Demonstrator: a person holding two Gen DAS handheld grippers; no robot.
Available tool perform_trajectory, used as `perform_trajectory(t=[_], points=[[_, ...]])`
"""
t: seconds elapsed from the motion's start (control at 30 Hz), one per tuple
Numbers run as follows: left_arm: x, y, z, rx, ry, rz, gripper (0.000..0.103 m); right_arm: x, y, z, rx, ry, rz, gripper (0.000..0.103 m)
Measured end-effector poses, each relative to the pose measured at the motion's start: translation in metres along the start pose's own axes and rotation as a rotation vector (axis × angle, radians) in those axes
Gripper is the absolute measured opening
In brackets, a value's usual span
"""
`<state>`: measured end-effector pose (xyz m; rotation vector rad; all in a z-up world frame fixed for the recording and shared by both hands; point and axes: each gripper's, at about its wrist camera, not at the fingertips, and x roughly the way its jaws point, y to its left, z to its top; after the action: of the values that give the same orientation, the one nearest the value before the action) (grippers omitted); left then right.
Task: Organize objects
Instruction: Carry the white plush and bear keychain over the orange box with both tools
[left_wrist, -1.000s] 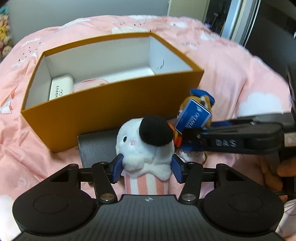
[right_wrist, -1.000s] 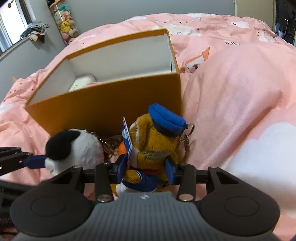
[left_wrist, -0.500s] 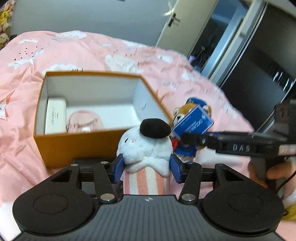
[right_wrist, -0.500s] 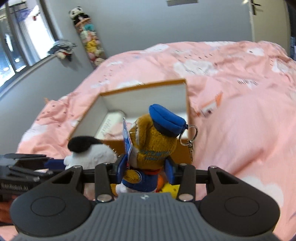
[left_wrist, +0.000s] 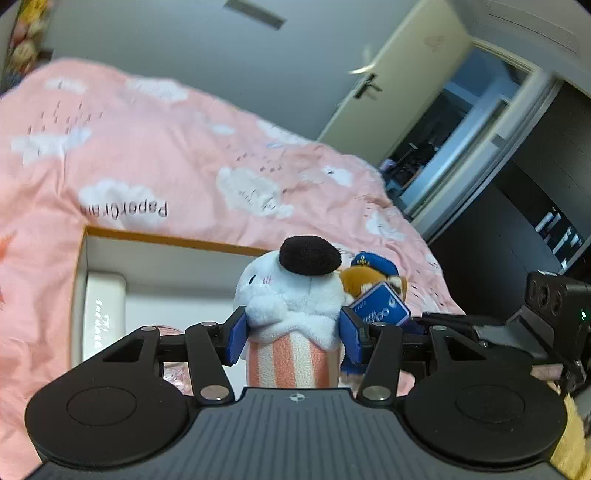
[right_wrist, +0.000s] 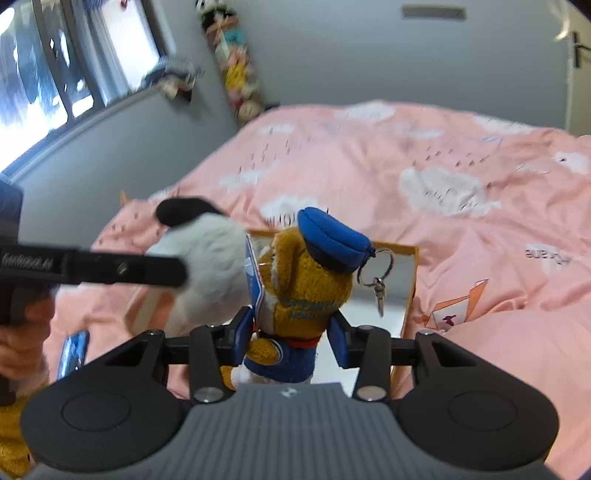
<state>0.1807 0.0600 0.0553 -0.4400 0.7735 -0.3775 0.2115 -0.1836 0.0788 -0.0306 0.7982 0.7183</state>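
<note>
bedcover (left_wrist: 184, 173): "papergrain" printed, blurred, at 9 o'clock of left wrist view | white case (left_wrist: 103, 314) in box: small dotted print, unreadable | blue tag (left_wrist: 380, 314) on brown plush: script, unreadable | left gripper (right_wrist: 74, 264) arm: white lettering, blurred, 9 o'clock of right wrist view

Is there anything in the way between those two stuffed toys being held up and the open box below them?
Nothing visible blocks them. The white toy in the left gripper and the brown toy in the right gripper hang over the open box. It already holds a white case at one end.
</note>
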Motion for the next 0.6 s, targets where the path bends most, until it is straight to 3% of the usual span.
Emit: perform_trajectory(t=[0.3,0.6], points=[[0.086,0.044,-0.012,-0.163,0.145,0.054,0.059,0.073,-0.037,0.003,-0.089,0.272,0.007,0.046],[0.114,0.058,-0.038,-0.153,0.21,0.099,0.059,0.12,-0.052,-0.001,-0.087,0.452,0.024,0.045]])
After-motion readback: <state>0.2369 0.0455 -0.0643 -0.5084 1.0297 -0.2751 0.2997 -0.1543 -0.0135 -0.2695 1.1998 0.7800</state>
